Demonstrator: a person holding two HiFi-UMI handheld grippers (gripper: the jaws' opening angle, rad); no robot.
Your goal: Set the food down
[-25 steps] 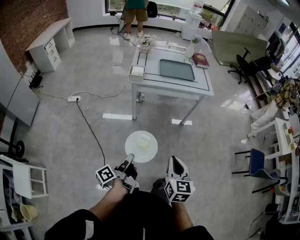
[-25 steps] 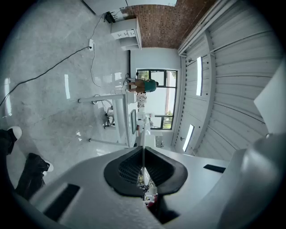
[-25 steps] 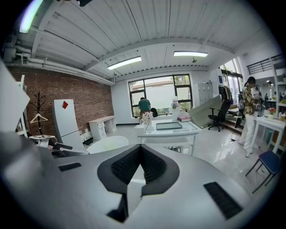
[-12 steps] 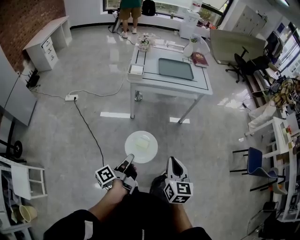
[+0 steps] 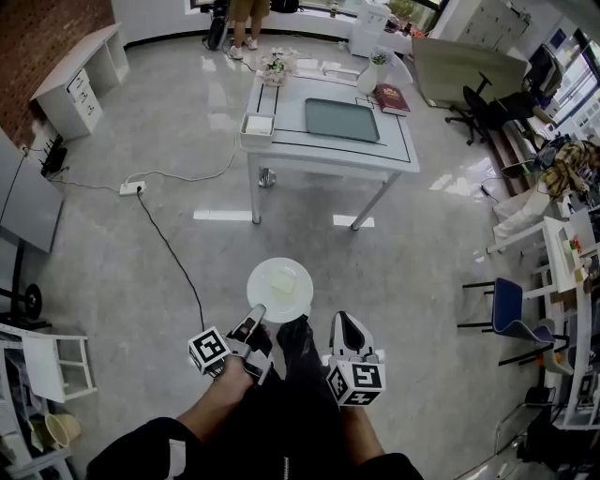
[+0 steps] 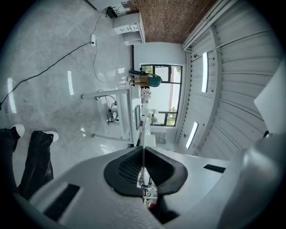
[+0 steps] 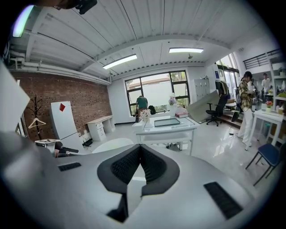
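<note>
A white plate (image 5: 279, 291) carries a pale yellow block of food (image 5: 283, 281) and hangs over the floor in the head view. My left gripper (image 5: 255, 317) is shut on the plate's near rim. In the left gripper view the plate (image 6: 144, 134) shows edge-on as a thin white line clamped between the black pads. To the plate's right my right gripper (image 5: 343, 323) is shut and holds nothing; its pads (image 7: 129, 163) meet in the right gripper view, where the plate (image 7: 111, 144) shows to the left. A white table (image 5: 319, 152) with a grey-green tray (image 5: 347, 120) stands ahead.
The table also holds a white box (image 5: 256, 127), a red book (image 5: 395, 98) and a vase (image 5: 370, 75). A black cable (image 5: 169, 246) runs across the tiled floor from a power strip (image 5: 131, 187). A blue chair (image 5: 511, 309) stands to the right. A person (image 5: 246, 14) stands beyond the table.
The table has come nearer and sits lower in the head view. A dark trouser leg has stepped forward beneath the plate. Both grippers keep their pose and the plate stays gripped.
</note>
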